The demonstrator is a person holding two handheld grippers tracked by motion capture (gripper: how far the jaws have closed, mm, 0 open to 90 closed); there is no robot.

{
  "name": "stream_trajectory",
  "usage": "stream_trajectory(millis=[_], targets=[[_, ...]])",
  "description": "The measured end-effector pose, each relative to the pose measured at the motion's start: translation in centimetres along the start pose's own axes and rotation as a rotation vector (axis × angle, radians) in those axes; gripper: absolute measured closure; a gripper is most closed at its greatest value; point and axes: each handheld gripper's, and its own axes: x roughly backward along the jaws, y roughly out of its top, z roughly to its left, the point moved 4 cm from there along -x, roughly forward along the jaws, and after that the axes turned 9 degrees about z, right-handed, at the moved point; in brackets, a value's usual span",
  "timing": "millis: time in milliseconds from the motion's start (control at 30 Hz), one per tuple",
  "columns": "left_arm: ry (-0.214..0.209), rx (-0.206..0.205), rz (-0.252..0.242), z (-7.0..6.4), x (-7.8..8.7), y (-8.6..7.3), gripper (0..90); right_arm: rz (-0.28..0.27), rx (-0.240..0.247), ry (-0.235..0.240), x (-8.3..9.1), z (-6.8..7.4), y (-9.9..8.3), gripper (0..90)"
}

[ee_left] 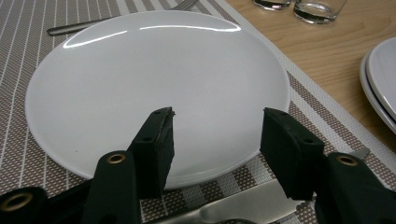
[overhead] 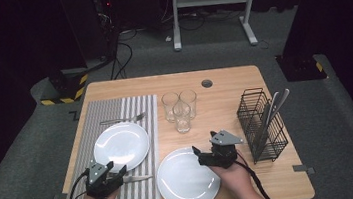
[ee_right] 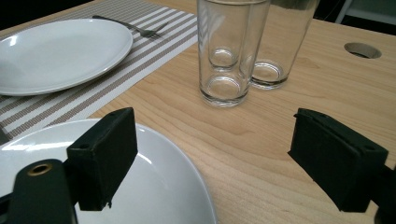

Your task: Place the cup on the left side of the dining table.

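A white plate lies on a striped placemat at the table's left, with a fork beyond it and a knife at its near side. My left gripper hovers open over the knife, its jaws framing the plate's near rim and holding nothing. A second white plate rests on bare wood; in the left gripper view its edge looks doubled. My right gripper is open above that plate's far right rim, facing three clear glasses.
A black wire rack holding several pieces of cutlery stands at the right edge of the table. A round cable hole sits near the far edge. Bare wood lies between the glasses and the rack.
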Motion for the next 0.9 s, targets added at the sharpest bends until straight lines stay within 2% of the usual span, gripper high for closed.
stream_trajectory(millis=[133,900], targets=[[-0.013,-0.008,0.008,0.1,-0.1,-0.1,43.6,-0.002,0.001,0.003,-0.3,0.2,0.4,14.5],[-0.016,0.001,0.0,0.5,0.2,-0.2,41.6,-0.04,0.014,0.006,-1.4,1.1,4.4,15.0]])
